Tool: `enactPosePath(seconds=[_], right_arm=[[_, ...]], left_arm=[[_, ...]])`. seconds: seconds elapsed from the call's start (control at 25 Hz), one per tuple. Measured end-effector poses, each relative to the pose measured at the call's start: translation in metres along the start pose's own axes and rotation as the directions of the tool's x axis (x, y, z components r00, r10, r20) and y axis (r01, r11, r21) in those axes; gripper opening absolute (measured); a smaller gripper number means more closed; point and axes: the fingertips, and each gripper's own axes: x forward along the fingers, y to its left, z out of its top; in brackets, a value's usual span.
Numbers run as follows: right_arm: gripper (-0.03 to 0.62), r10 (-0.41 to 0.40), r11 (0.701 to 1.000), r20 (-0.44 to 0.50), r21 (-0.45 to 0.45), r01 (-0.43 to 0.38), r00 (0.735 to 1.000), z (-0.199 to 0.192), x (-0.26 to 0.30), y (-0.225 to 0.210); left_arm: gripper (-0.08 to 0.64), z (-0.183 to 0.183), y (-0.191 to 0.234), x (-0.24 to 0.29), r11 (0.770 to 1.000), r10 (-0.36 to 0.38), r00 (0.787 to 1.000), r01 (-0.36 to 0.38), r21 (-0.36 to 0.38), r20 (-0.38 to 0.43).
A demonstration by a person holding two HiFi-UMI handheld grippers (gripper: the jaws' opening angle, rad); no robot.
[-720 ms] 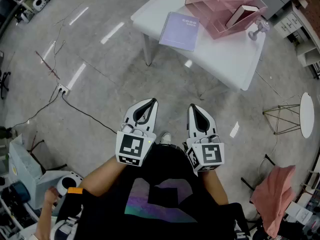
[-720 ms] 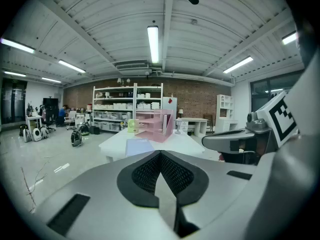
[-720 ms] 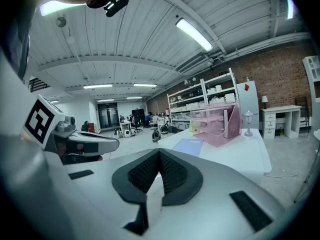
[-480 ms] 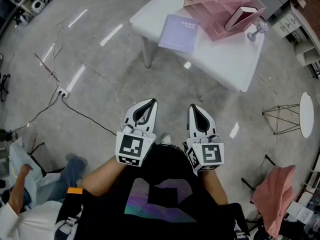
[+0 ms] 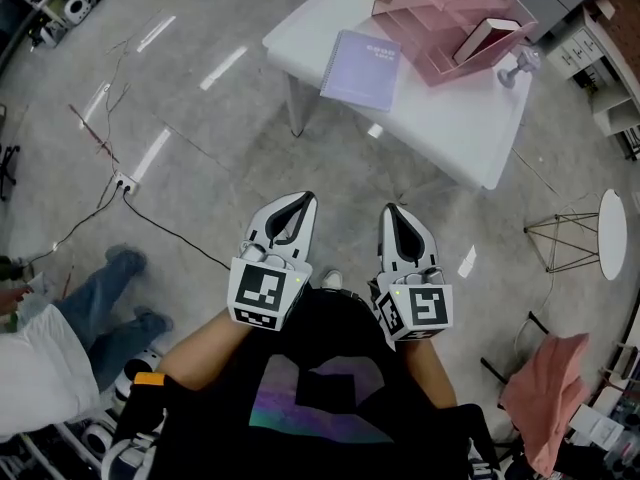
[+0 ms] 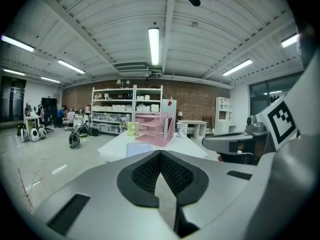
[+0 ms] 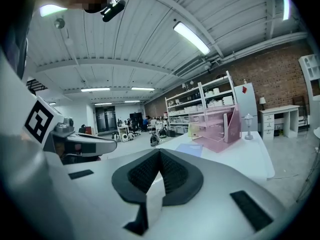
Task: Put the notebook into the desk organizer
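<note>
notebook (image 5: 362, 68) lies flat on the white bench (image 5: 455, 128), untouched, just left of the pink desk organizer (image 5: 440, 23). my left gripper (image 5: 298, 206) and right gripper (image 5: 392, 218) hang at my waist, well short of it, jaws closed on nothing. the approach comes first, i judge: step up, open one pair, take the notebook's edge.

purple notebook (image 5: 361, 69) on white table (image 5: 455, 123), pink organizer (image 5: 432, 64)

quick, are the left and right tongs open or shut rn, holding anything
left tongs: closed, holding nothing
right tongs: closed, holding nothing
</note>
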Motion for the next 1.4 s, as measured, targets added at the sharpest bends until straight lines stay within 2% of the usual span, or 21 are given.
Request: enactPosePath(seconds=[0.32,0.48,0.68,0.92,1.08,1.2,1.4], right_arm=[[0.013,-0.039,0.999,0.010,-0.011,0.039,0.999,0.015,0.025,-0.006],[0.014,-0.084,0.996,0.009,-0.006,0.084,0.996,0.022,0.053,-0.009],[0.014,-0.149,0.989,0.002,-0.002,0.149,0.989,0.038,0.090,-0.005],[0.014,-0.232,0.973,-0.006,0.006,0.232,0.973,0.054,0.121,-0.004],[0.014,-0.258,0.966,-0.024,-0.001,0.258,0.966,0.054,0.141,-0.008],[0.014,-0.269,0.963,-0.045,-0.006,0.269,0.962,0.051,0.151,-0.016],[0.014,-0.276,0.961,-0.065,0.006,0.277,0.959,0.045,0.178,-0.045]], left_arm=[[0.009,0.021,0.030,0.016,1.000,-0.016,1.000,0.016,0.018,0.015],[0.012,0.024,0.057,0.038,0.997,-0.077,0.997,0.076,-0.011,-0.012],[0.085,0.035,0.099,0.068,0.987,-0.154,0.987,0.152,-0.056,-0.037],[0.133,0.041,0.138,0.092,0.964,-0.256,0.962,0.247,-0.102,-0.089],[0.164,0.036,0.157,0.113,0.940,-0.314,0.942,0.292,-0.174,-0.116],[0.184,0.029,0.164,0.128,0.922,-0.345,0.929,0.309,-0.232,-0.136],[0.212,0.018,0.174,0.167,0.909,-0.362,0.916,0.306,-0.283,-0.171]])
